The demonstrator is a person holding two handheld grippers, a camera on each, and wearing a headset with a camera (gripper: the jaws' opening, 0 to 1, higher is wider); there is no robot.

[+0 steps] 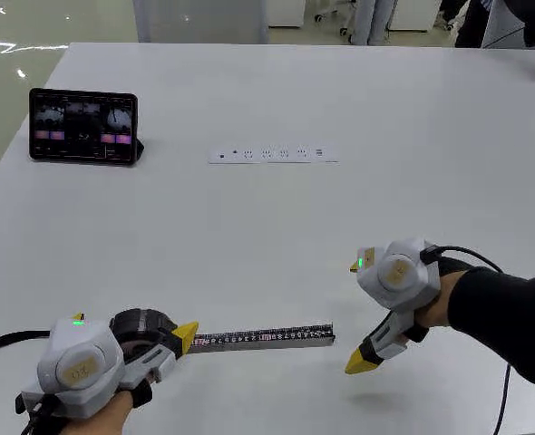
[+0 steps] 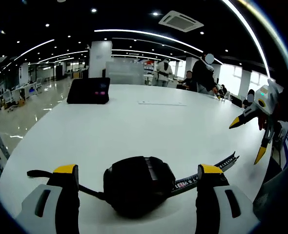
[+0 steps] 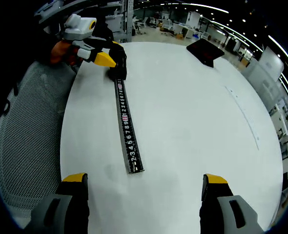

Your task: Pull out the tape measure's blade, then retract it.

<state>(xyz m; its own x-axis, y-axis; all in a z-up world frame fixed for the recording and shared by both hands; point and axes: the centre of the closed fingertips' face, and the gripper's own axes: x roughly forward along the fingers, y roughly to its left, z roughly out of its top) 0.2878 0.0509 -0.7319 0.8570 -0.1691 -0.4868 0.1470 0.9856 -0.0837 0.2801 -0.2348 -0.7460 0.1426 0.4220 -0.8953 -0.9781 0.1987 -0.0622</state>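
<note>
Head view looks down on a white table, where the black round-cased tape measure lies near the bottom-left edge. Its dark, numbered metal blade is drawn out flat along the surface toward the right. A thin black wrist strap trails from the case to the left.

The left gripper has its yellow-tipped jaws spread wide on either side of the case. In the left gripper view, table surface shows between each jaw and the case, so the tool is released and not clamping it.

The right gripper hangs just beyond the blade's free end, with its jaws also spread apart and holding nothing. In the right gripper view, the blade's tip lies on the table just ahead of the gap between the two jaws, touching neither. From there the blade runs straight away to the case at the other gripper.

Farther back on the table, a dark tablet with a lit screen is propped at the left. A flat white power strip lies near the middle.
</note>
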